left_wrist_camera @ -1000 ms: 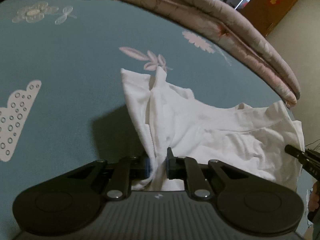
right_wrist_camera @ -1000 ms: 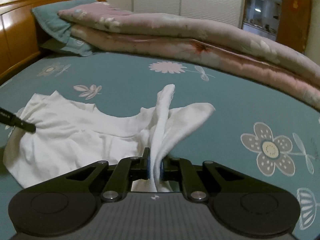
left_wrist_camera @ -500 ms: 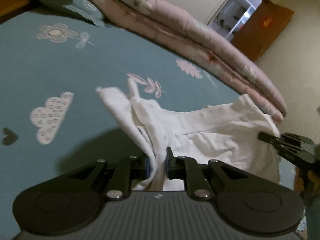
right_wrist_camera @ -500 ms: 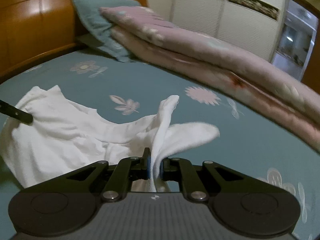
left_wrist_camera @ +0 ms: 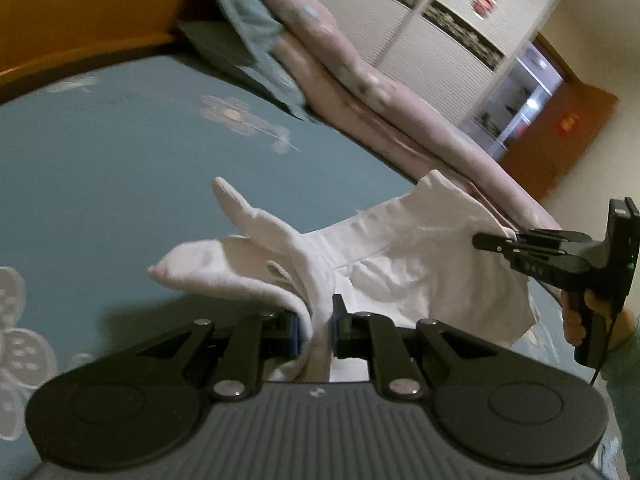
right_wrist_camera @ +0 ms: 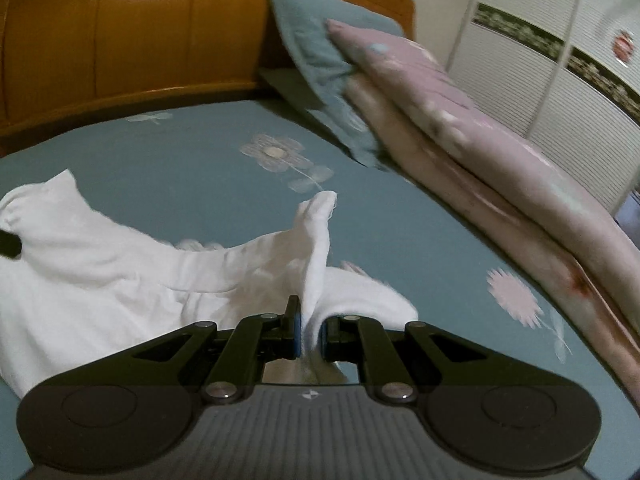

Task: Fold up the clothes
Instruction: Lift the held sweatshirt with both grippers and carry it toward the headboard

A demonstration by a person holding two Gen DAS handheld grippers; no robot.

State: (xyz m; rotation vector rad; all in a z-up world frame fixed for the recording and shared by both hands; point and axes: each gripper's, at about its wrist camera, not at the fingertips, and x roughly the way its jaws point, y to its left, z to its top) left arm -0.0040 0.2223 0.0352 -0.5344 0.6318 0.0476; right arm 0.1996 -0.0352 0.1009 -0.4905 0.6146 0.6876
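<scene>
I had the white garment (left_wrist_camera: 404,256) lifted off the teal bedsheet (left_wrist_camera: 100,184), my left gripper (left_wrist_camera: 314,326) and right gripper (right_wrist_camera: 310,330) each pinching a bunched edge, cloth sagging between them. It hung crumpled with no neat fold showing; folding remained.

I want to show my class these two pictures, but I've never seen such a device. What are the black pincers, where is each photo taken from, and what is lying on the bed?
No robot here: a person holds a hand-held gripper in each hand, each with a camera looking along its two fingers. One picture is from the left gripper, the other from the right gripper. Both are clamped on a white garment, stretched between them above the blue bedsheet. In the left view you see the right gripper and the hand holding it. A pink quilt and pillow lie behind.
</scene>
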